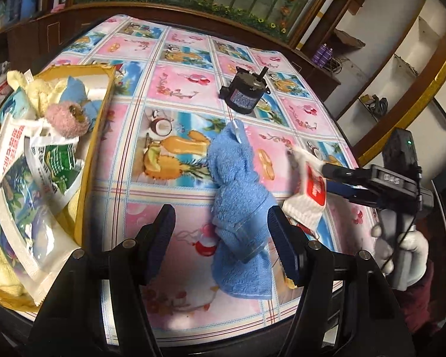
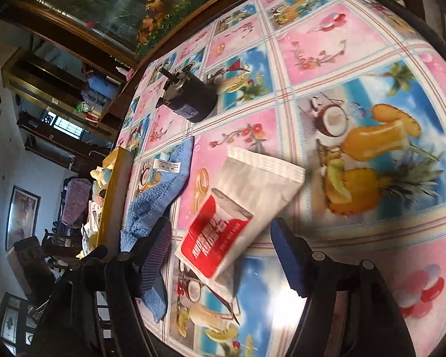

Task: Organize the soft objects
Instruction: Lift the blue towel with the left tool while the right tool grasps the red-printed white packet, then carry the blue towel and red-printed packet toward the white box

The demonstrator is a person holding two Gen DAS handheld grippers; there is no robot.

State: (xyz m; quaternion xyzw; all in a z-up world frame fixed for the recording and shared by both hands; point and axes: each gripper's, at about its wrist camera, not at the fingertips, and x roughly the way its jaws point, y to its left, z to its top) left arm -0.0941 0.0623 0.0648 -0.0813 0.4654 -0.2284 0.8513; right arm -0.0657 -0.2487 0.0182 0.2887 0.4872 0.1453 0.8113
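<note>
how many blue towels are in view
2. One blue towel lies on the tablecloth between the left gripper's fingers. A second sits in the box at the left. More may be hidden under the packets there.

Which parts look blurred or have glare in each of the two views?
Left wrist view: sharp on the blue towel, blurred on the white-and-red packet at the right gripper. Right wrist view: packet and tablecloth smeared; white glare low between the fingers.
</note>
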